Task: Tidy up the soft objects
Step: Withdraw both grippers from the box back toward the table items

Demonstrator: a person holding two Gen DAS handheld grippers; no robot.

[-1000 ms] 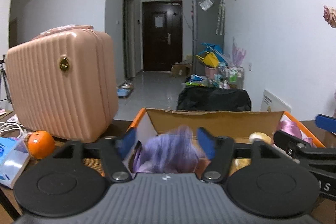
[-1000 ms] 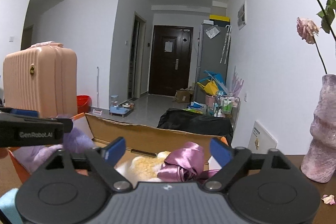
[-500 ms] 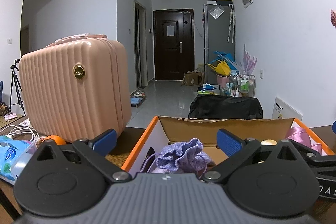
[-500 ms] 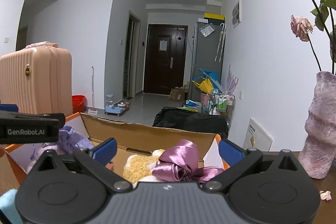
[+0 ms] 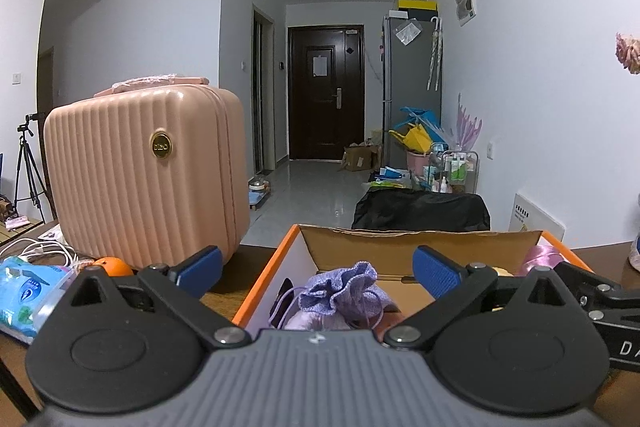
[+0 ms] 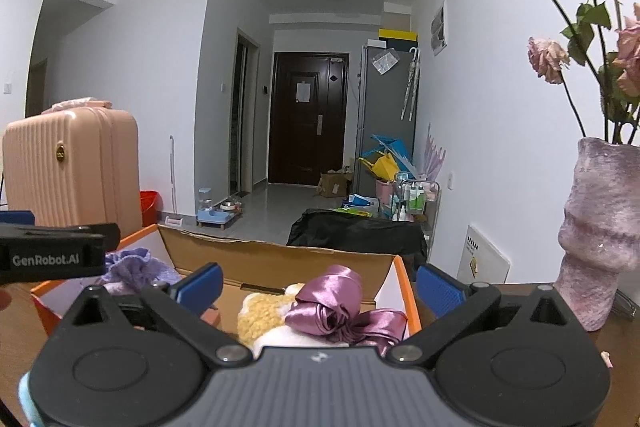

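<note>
Both views are being lit dimly and coolly from overhead; edges are being bent and darkened, without blur.

Surface: dark brown wooden table (image 5: 256, 261)
On it: orange-edged cardboard box (image 5: 262, 283), ribbed pink hard-shell suitcase (image 5: 144, 175), mottled purple vase (image 6: 600, 231)

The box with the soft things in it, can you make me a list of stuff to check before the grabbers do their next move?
1. Left gripper open and holding nothing: ok.
2. Right gripper open and holding nothing: ok.
3. Purple knit pouch inside the cardboard box: ok.
4. Pink satin bow and yellow fluffy toy inside the box: ok.
5. More soft things waiting outside the box: cannot tell.
6. Vase standing upright beside the box, apart from the right gripper: ok.
</note>
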